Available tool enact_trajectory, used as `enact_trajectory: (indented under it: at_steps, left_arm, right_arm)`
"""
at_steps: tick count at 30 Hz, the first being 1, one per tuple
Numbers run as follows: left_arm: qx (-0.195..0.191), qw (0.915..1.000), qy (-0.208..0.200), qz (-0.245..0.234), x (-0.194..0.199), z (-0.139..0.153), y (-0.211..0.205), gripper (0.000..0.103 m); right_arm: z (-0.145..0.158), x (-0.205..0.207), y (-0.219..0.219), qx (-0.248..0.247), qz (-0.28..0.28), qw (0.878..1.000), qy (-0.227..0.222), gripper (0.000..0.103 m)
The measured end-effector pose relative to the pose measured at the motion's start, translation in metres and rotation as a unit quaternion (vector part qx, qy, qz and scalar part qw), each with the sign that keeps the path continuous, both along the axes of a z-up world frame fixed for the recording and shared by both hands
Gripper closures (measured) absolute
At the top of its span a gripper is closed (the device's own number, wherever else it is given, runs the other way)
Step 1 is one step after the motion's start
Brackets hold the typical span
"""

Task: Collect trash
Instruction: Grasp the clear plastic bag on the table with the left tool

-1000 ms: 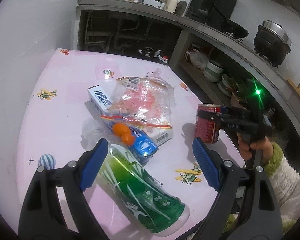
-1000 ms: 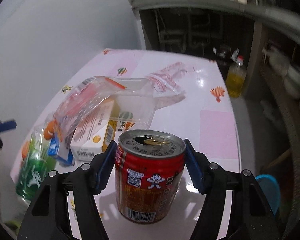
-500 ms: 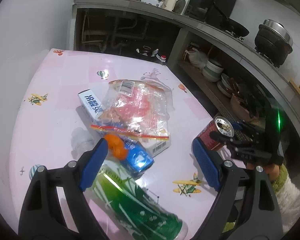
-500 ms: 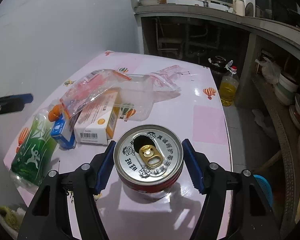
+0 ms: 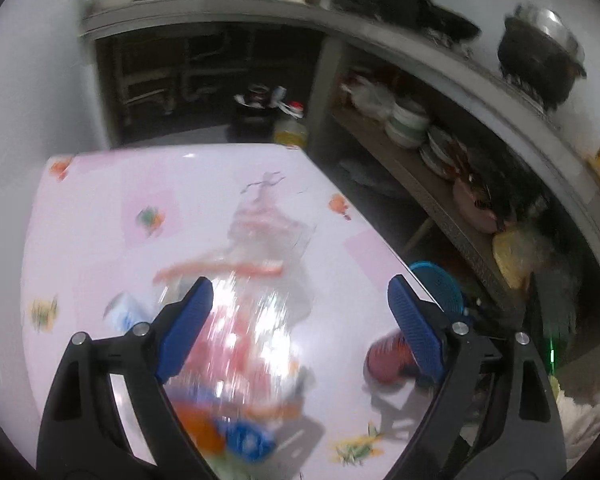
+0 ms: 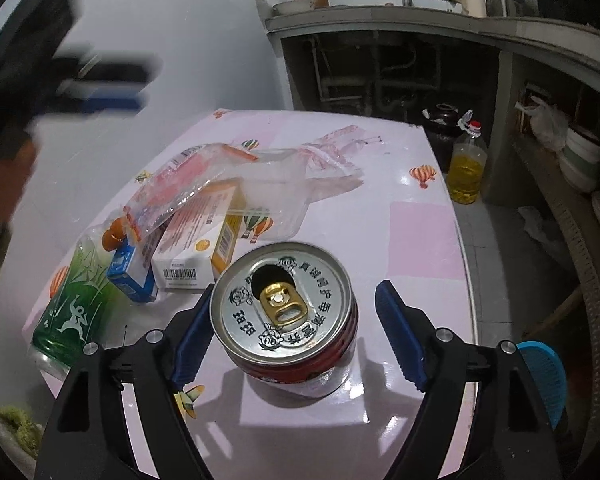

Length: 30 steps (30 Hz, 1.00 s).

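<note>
I'm letting go of the red drink can [image 6: 286, 322] at the worktop's [image 6: 420, 232] near edge: my right hand-held gripper [image 6: 290, 338] is opening, its right pad clear. Next, probably the blurred plastic bag [image 5: 256, 280] beneath my open left hand-held gripper [image 5: 300, 320].

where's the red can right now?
The red can stands on the pink table near its front edge, between the opening jaws of the right gripper, just right of the white-and-orange box.

Motion blur smears the plastic bag [image 5: 256, 320] and cartons [image 5: 236, 436], while the green bottle [image 6: 74, 308] hides behind them.
</note>
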<state>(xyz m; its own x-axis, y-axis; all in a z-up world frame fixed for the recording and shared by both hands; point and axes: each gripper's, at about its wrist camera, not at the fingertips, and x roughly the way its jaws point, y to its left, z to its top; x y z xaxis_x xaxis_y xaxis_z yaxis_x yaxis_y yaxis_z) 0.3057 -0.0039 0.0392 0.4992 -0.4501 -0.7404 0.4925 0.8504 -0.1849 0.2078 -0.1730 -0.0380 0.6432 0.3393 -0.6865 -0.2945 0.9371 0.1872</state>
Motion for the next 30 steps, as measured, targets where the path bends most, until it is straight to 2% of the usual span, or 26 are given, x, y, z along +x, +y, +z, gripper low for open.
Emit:
enact_trajectory:
  at_steps: [2, 4, 7, 12, 17, 19, 24, 29, 30]
  left_arm:
    - [0.03, 0.9991, 0.004, -0.032, 0.032, -0.005, -0.028, 0.017]
    - [0.055, 0.9965, 0.025, -0.057, 0.062, -0.018, -0.049, 0.017]
    - [0.116, 0.988, 0.063, -0.08, 0.113, -0.052, -0.084, 0.017]
    - [0.188, 0.971, 0.124, -0.082, 0.158, -0.106, -0.102, 0.017]
    - [0.245, 0.9545, 0.145, -0.088, 0.176, -0.139, -0.11, 0.017]
    - [0.247, 0.9528, 0.15, -0.092, 0.181, -0.141, -0.111, 0.017]
    - [0.241, 0.9513, 0.164, -0.1, 0.19, -0.143, -0.112, 0.025]
    - [0.223, 0.9542, 0.176, -0.095, 0.199, -0.143, -0.111, 0.053]
    - [0.222, 0.9546, 0.175, -0.094, 0.2, -0.144, -0.11, 0.056]
  right_arm:
    - [-0.002, 0.001, -0.001, 0.006, 0.002, 1.0, 0.003, 0.026]
    - [-0.003, 0.001, -0.004, 0.011, 0.003, 1.0, 0.004, 0.026]
    - [-0.002, 0.001, -0.007, 0.022, 0.003, 1.0, 0.004, 0.025]
    - [-0.001, 0.0, -0.007, 0.023, 0.004, 1.0, -0.006, 0.025]
    - [-0.001, 0.001, -0.007, 0.029, 0.009, 1.0, -0.004, 0.025]
    - [0.0, 0.001, -0.007, 0.031, 0.009, 0.999, -0.005, 0.025]
    - [0.0, 0.002, -0.009, 0.036, 0.01, 0.999, -0.006, 0.025]
    - [-0.001, 0.005, -0.008, 0.038, 0.007, 0.999, -0.003, 0.025]
    - [-0.001, 0.005, -0.008, 0.037, 0.006, 0.999, -0.003, 0.025]
